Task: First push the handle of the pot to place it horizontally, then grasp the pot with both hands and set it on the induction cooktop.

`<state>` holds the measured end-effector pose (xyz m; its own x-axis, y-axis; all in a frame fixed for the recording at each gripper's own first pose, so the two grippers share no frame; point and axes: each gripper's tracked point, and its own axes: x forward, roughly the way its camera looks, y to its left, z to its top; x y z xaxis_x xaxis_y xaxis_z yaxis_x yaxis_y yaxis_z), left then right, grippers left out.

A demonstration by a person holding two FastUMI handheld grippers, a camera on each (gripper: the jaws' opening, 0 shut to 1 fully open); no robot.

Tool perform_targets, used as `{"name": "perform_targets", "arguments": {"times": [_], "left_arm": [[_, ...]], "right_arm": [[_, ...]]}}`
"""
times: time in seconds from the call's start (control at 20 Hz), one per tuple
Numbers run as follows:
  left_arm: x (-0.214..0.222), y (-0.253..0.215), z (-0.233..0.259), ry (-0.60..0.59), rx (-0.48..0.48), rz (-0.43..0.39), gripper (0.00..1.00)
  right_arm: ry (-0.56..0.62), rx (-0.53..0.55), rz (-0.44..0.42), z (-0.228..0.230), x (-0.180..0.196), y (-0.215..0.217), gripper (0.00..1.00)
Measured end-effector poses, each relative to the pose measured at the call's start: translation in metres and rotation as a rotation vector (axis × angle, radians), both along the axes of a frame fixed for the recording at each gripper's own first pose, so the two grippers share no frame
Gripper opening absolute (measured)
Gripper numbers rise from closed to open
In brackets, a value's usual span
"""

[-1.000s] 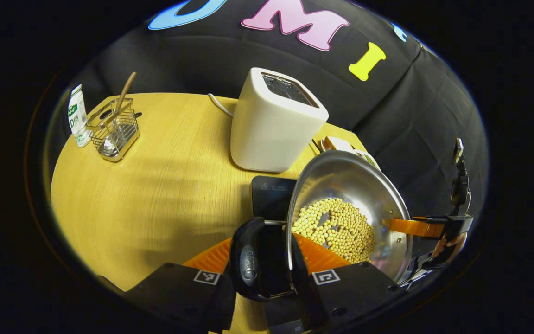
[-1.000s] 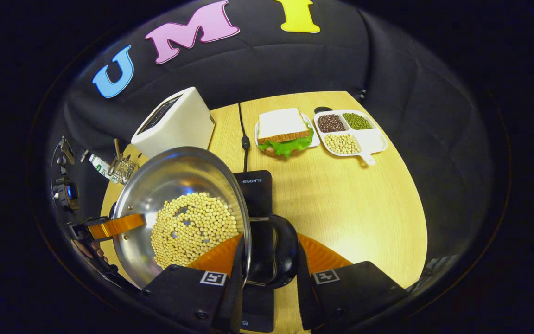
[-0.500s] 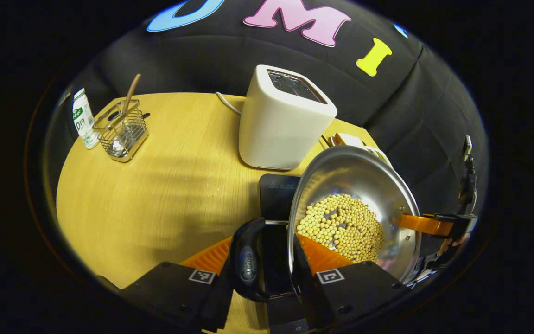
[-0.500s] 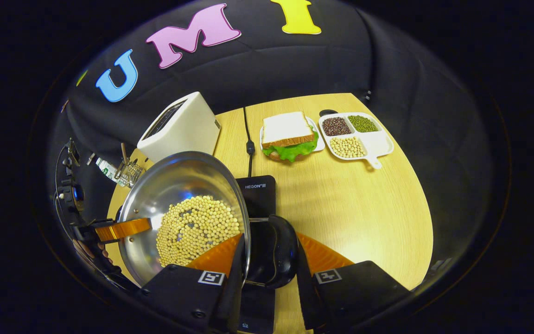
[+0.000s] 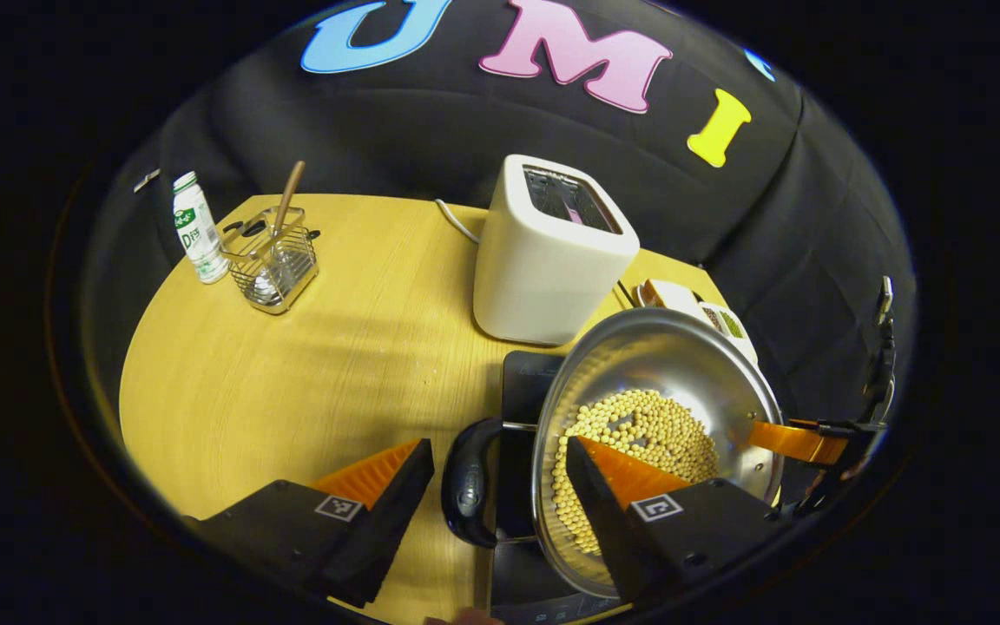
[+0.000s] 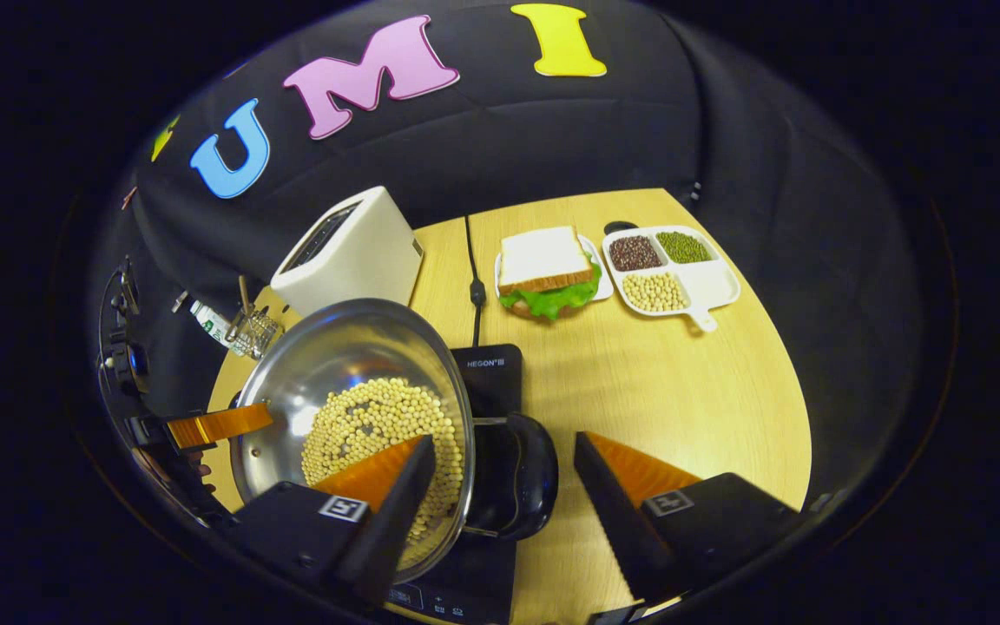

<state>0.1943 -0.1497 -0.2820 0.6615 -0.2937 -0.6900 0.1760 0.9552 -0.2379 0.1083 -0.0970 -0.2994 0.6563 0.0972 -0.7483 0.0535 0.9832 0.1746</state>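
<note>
- Left tool (image 5: 500,460): fingers spread wide, touching nothing. The pot's black side handle (image 5: 468,480) and rim stand in the gap between them.
- Right tool (image 6: 504,460): fingers likewise spread apart, straddling the pot's other handle (image 6: 524,476) without pressing on it.
- Pot (image 5: 665,382): a shiny steel pan holding yellow beans (image 5: 639,438), sitting on the black cooktop (image 5: 530,382). In the left gripper view it lies at about 4 o'clock; in the right gripper view (image 6: 352,365), at about 8 o'clock.
- In each view the opposite tool shows at the pot's far side, at 3 o'clock in the left gripper view and 9 o'clock in the right gripper view.
- Cooktop (image 6: 491,373): flat on the bench (image 5: 292,382), its control strip at the near edge.
- Toaster (image 5: 552,252): white, upright just behind the cooktop, at 12 o'clock from it.
- Wire caddy (image 5: 273,265) with a wooden utensil, and a bottle (image 5: 196,227) just beside it, at 10 o'clock in the left gripper view.
- Sandwich (image 6: 548,269) on a plate and a divided tray (image 6: 674,269) of beans side by side at 1 o'clock in the right gripper view, well apart from the pot.
</note>
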Motion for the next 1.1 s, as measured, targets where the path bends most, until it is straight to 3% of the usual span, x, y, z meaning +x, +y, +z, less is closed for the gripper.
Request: {"name": "perform_targets", "arguments": {"times": [0.05, 0.3, 0.6, 0.85, 1.1], "left_arm": [[-0.003, 0.003, 0.006, -0.015, 0.006, 0.003, 0.96], [-0.019, 0.025, 0.074, -0.212, 0.064, -0.013, 0.96], [-0.052, 0.070, 0.196, -0.518, 0.038, 0.035, 0.96], [-0.100, 0.113, 0.278, -0.729, 0.046, 0.082, 0.95], [-0.151, 0.158, 0.320, -0.834, 0.055, 0.132, 0.95]], "right_arm": [[-0.023, -0.003, 0.000, 0.003, 0.003, 0.000, 0.99], [-0.192, -0.074, -0.026, 0.064, 0.000, -0.011, 0.99], [-0.470, -0.179, -0.114, 0.186, -0.021, -0.012, 0.99], [-0.734, -0.241, -0.210, 0.298, -0.058, -0.009, 0.98], [-0.890, -0.310, -0.242, 0.357, -0.112, 0.013, 0.98]]}}
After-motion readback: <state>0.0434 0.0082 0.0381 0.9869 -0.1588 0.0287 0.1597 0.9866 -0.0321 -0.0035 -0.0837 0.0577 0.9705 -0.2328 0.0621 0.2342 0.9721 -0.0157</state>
